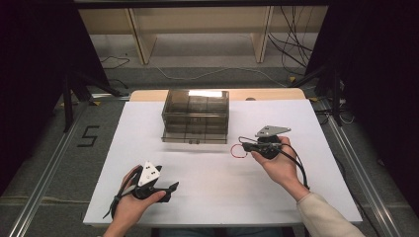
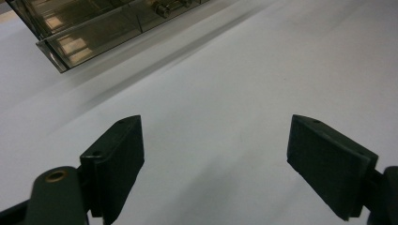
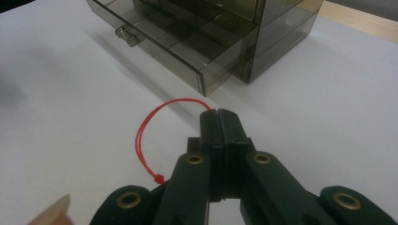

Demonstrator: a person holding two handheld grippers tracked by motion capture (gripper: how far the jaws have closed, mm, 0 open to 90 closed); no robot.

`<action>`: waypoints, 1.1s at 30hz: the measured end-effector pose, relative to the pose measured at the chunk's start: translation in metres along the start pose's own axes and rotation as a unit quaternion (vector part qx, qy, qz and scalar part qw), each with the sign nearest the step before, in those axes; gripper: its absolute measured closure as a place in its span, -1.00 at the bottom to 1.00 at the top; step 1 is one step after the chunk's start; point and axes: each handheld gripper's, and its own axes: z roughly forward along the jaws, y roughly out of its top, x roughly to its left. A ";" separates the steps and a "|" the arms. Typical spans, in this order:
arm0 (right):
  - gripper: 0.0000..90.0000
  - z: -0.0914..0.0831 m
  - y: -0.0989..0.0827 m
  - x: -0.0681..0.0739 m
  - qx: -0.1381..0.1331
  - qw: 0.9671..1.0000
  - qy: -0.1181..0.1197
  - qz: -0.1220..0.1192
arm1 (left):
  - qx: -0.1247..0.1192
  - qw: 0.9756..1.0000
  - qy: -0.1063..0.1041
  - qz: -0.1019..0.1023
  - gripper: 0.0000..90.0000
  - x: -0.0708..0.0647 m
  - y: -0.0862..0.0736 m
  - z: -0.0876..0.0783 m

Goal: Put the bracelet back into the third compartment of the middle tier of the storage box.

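A black "5" marks the floor (image 1: pixel 88 136) left of the table.

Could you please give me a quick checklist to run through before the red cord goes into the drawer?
1. Right gripper shut on red cord: ok.
2. Bottom drawer pulled out of the box: ok.
3. Drawer compartments free of other things: cannot tell, the plastic is dark.
4. Left gripper open and away from the box: ok.
5. Cord's loop hanging free, not snagged on the drawer: ok.
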 end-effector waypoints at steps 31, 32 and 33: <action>1.00 0.010 0.019 0.001 -0.007 1.000 -0.001 -0.004 | 0.002 1.000 -0.002 0.002 -0.58 -0.001 0.000 0.000; 1.00 0.010 0.019 0.001 -0.007 1.000 -0.001 -0.004 | 0.001 1.000 -0.002 0.002 -0.58 -0.001 0.000 0.000; 1.00 0.011 0.020 0.001 -0.007 1.000 -0.001 -0.002 | 0.002 1.000 -0.002 0.002 -0.57 -0.002 0.000 0.001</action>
